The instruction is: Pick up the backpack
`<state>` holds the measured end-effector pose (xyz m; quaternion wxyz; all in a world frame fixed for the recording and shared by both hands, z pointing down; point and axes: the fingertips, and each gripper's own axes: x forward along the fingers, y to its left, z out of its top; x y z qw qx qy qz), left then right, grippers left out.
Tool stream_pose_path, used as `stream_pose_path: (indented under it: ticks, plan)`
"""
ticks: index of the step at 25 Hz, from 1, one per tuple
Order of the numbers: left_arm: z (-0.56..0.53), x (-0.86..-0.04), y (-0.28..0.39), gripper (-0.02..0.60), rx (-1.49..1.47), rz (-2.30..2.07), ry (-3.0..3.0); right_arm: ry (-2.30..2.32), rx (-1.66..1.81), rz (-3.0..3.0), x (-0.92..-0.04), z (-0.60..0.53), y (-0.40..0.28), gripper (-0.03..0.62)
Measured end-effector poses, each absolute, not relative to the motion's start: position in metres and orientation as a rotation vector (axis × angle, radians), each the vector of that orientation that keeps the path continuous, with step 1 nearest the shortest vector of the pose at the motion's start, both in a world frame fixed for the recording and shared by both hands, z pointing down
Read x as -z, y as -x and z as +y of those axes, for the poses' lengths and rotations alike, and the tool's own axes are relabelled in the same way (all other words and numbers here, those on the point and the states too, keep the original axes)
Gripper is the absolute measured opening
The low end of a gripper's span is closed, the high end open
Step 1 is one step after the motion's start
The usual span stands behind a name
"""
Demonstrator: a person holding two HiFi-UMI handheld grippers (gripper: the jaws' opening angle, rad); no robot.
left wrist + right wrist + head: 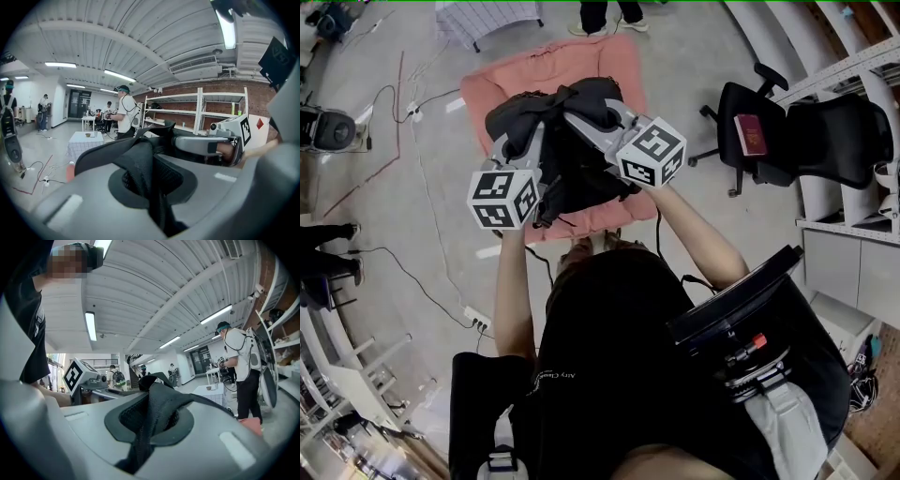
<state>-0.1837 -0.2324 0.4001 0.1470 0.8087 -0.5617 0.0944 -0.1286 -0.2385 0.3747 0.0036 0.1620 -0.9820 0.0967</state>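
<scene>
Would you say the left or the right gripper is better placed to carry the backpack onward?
Neither alone: the left gripper and the right gripper each clamp black fabric of the backpack, so probably both.

Bright, even light from ceiling tubes; one flares white at the left gripper view's upper right. Both gripper views bow hard into black corners (proper fisheye), near foreground soft. The black backpack swallows detail.

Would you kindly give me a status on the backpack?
Left hand-held gripper and right hand-held gripper shut on backpack straps. Backpack over pink mat. Nothing blocking.
</scene>
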Motion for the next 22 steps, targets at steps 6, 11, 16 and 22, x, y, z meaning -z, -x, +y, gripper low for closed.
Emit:
stream_pose_path:
  ticks: [6, 11, 16, 22]
  plan:
    - [-0.24, -0.414, 0.194, 0.025, -0.315, -1.596, -2.315, -0.516, -0.351, -3.049, -0.389, -0.247, 0.138, 0.038]
    - [-0.242, -0.423, 0.202, 0.025, -0.32, -1.584, -2.297, -0.515, -0.362, -3.034, -0.397, -0.25, 0.147, 0.04]
    - [-0.249, -0.422, 0.205, 0.025, -0.319, -1.59, -2.29, -0.512, -0.356, -3.032, -0.396, -0.257, 0.15, 0.04]
    - [-0.252, -0.422, 0.205, 0.025, -0.326, -1.595, -2.295, -0.521, -0.344, -3.032, -0.395, -0.26, 0.15, 0.04]
